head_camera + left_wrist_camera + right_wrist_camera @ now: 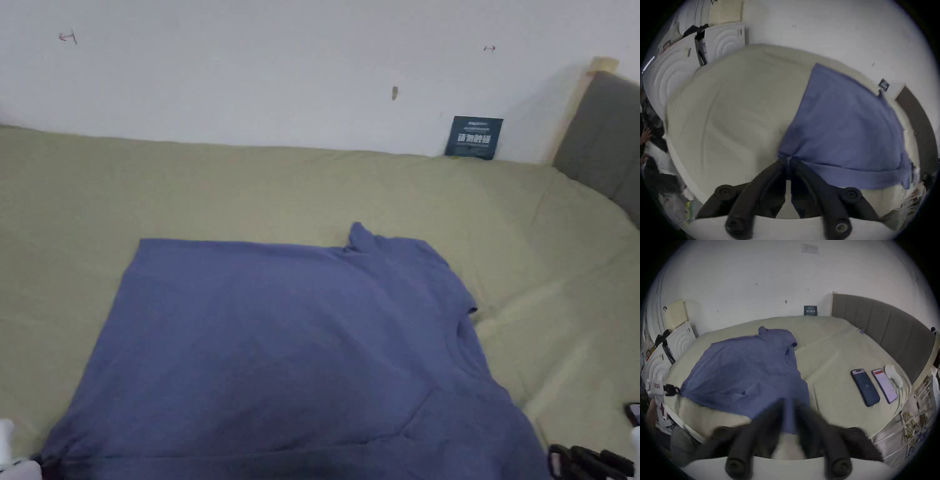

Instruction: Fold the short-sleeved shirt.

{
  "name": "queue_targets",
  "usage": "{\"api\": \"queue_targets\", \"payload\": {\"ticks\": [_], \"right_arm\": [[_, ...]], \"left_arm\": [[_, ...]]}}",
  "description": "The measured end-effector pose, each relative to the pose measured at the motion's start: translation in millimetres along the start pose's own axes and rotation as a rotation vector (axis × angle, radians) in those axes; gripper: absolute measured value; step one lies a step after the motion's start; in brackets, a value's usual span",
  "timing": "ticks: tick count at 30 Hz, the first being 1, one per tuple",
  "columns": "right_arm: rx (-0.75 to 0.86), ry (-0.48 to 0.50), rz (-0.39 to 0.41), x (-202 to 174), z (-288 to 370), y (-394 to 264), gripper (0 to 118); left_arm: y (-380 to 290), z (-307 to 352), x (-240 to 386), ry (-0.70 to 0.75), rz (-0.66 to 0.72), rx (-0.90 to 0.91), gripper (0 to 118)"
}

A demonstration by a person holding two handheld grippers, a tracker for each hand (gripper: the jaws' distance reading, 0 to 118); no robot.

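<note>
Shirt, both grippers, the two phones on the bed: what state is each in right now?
Shirt: spread on the bed, near edge held at two corners.
Left gripper: shut on the shirt.
Right gripper: shut on the shirt.
Dark phone: face up, screen dim.
Second phone: face up, screen lit.

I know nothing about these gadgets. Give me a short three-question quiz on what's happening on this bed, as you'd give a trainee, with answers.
1. True or false: the blue shirt lies on a green bed sheet.
2. What does the left gripper hold? A) a phone B) a corner of the shirt C) nothing
3. How many phones lie on the bed to the right of the shirt?

Key
1. True.
2. B. Its jaws pinch a bunched corner; the right gripper clamps the shirt's near edge as well.
3. Two, side by side.
</note>
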State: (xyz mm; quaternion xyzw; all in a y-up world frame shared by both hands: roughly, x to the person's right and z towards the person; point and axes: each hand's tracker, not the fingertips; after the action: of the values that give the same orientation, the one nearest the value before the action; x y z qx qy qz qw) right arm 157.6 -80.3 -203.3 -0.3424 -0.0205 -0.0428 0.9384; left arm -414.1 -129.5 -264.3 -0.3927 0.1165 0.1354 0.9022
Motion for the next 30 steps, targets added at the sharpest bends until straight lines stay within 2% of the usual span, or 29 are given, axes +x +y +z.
{"api": "queue_targets", "payload": {"ticks": [1,3,5,6,8,10,12,13,14,15,16,20,25,30], "right_arm": [[-0.055,0.008,0.033,4,-10,-3,67],[-0.098,-0.013,0.029,10,-30,-10,74],[-0.140,0.054,-0.012,14,-46,-14,74],[-0.161,0.095,-0.059,14,-54,-17,74],[-0.189,0.118,-0.066,11,-71,-23,74],[-0.226,0.053,-0.026,6,-86,-27,74],[-0.285,0.039,0.001,5,-95,-27,69],[-0.267,0.039,-0.019,5,-93,-24,53],[-0.260,0.023,-0.017,5,-89,-18,13],[-0.228,0.069,-0.044,6,-84,-13,7],[-0.216,0.033,-0.030,4,-79,-9,7],[-0.144,0.018,0.091,-14,-56,3,7],[-0.099,0.022,0.081,-16,-39,18,7],[-0.071,0.044,0.082,-17,-47,54,7]], "left_arm": [[0,3,2,-0.043,0.005,-0.026,3],[3,7,10,-0.004,-0.037,-0.033,4],[5,18,23,0.007,-0.088,-0.021,3],[5,19,27,0.007,-0.084,-0.025,3],[4,21,32,0.013,-0.097,-0.038,3],[8,12,22,0.019,-0.090,-0.039,4],[7,10,23,0.029,-0.089,-0.058,3],[6,5,20,0.029,-0.093,-0.067,4],[5,6,20,0.032,-0.097,-0.067,4],[5,6,19,0.034,-0.098,-0.062,4],[4,6,19,0.030,-0.096,-0.061,4],[2,9,18,0.032,-0.102,-0.053,4],[10,20,20,0.022,-0.108,-0.034,3],[48,17,29,0.009,-0.130,-0.021,3]]}}
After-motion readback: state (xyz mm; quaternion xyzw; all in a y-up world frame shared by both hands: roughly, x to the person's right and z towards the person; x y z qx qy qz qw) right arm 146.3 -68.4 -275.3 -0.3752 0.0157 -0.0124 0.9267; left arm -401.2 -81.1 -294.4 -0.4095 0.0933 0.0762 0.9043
